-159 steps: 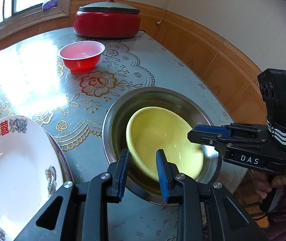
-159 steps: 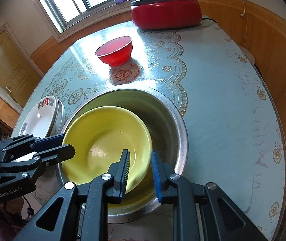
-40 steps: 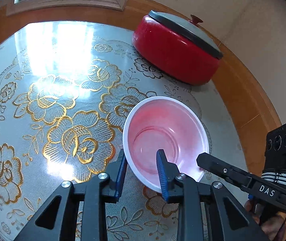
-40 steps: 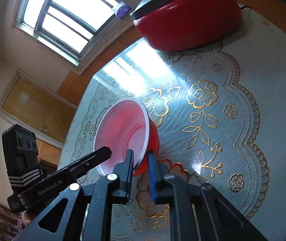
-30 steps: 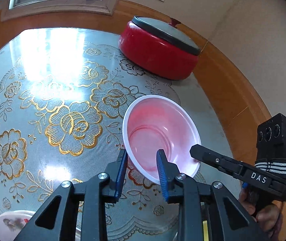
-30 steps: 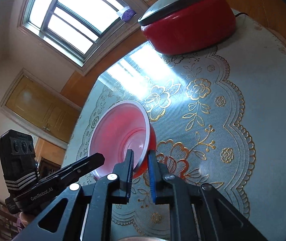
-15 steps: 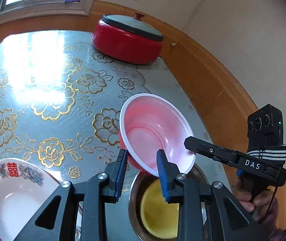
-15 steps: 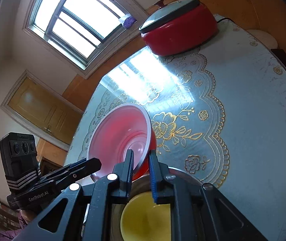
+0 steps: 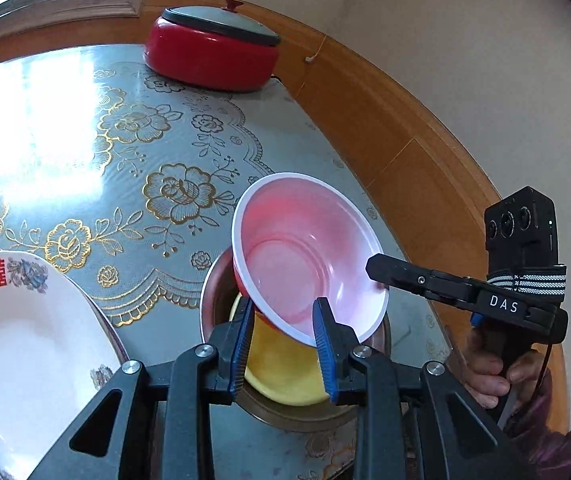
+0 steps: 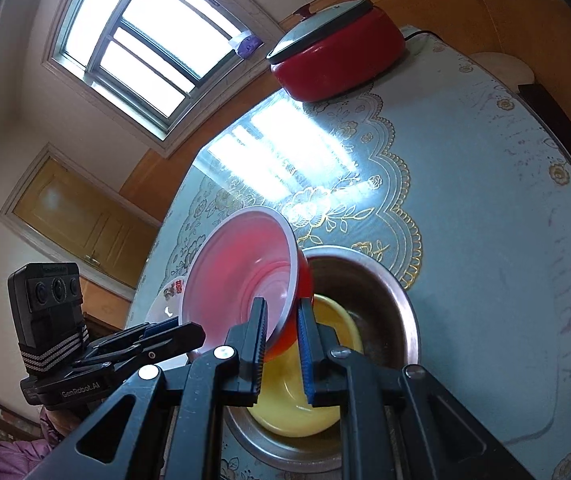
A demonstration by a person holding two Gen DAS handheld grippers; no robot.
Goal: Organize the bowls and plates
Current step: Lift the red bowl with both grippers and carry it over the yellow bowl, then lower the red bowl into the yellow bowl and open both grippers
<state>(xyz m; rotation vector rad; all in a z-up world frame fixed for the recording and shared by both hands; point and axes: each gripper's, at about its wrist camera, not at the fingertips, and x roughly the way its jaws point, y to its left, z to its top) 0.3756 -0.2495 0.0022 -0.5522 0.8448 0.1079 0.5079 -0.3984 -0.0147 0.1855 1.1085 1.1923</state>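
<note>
A red bowl (image 9: pixel 309 256) with a white rim hangs tilted in the air, held from two sides. My left gripper (image 9: pixel 283 312) is shut on its near wall, one pad outside and one inside. My right gripper (image 10: pixel 281 320) is shut on the opposite rim; in the left wrist view the right gripper (image 9: pixel 373 270) reaches in from the right. The red bowl (image 10: pixel 245 272) hovers over the far left part of a steel basin (image 10: pixel 385 292). In that basin lies a yellow bowl (image 10: pixel 297 416), also seen as the yellow bowl (image 9: pixel 285 376) below my left fingers.
A white plate (image 9: pixel 25 360) with red and blue decoration lies left of the steel basin (image 9: pixel 207 300). A red cooker (image 9: pixel 209 60) with a grey lid stands at the table's far edge. The flowered tablecloth (image 9: pixel 65 120) covers the table; wood wall panelling runs along the right.
Both grippers have carried the red bowl off the tablecloth and back toward the near side. It now hangs over the steel basin and yellow bowl, which have come into view.
</note>
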